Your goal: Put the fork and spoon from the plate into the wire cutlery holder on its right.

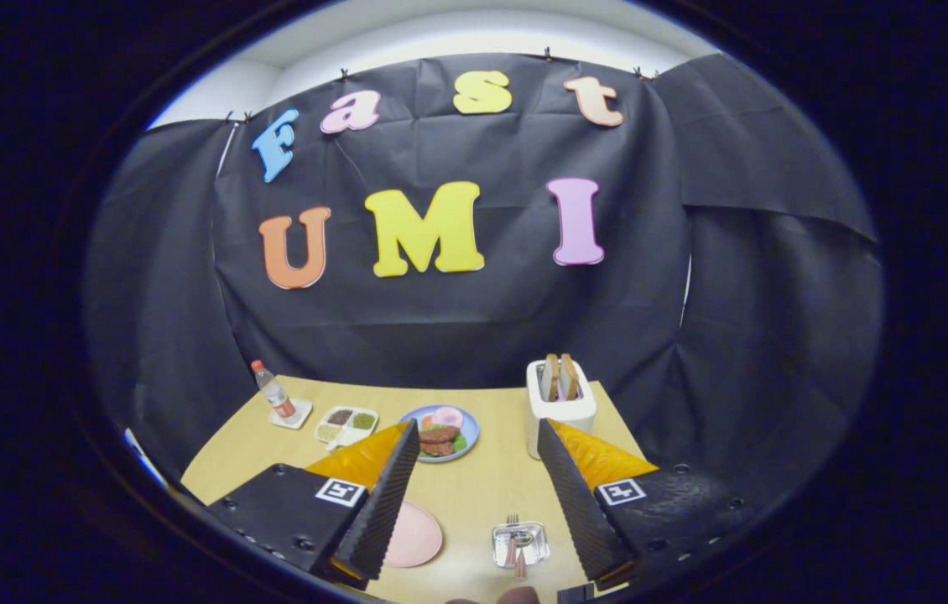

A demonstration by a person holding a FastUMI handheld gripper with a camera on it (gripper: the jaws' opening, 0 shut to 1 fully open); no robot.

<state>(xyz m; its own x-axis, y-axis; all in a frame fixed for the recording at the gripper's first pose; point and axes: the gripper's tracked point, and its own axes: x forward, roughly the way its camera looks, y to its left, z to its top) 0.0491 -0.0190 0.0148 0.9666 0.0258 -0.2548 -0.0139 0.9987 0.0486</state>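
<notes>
1. My fingers stand wide apart and hold nothing; bare wood-coloured table shows through the gap between them.
2. The pink plate lies just beside my left finger, partly hidden behind it, and what I can see of it looks bare.
3. The wire cutlery holder sits between my fingers, nearer the right finger. A fork, tines up, already stands in it, with a second pinkish handle beside it (probably the spoon, though it is too small to be sure).
4. By my judgement the task is done or nearly so, and what remains is drawing clear.
5. Risks from here: the holder looks light, so a sideways drift of my right finger could nudge or tip it and spill the cutlery.
6. Equally, my left finger could clip the plate rim and slide it across the table.
7. Beyond my fingers stand a blue plate of food, a sectioned dish, a bottle and a white toaster, all well apart from the holder.
</notes>
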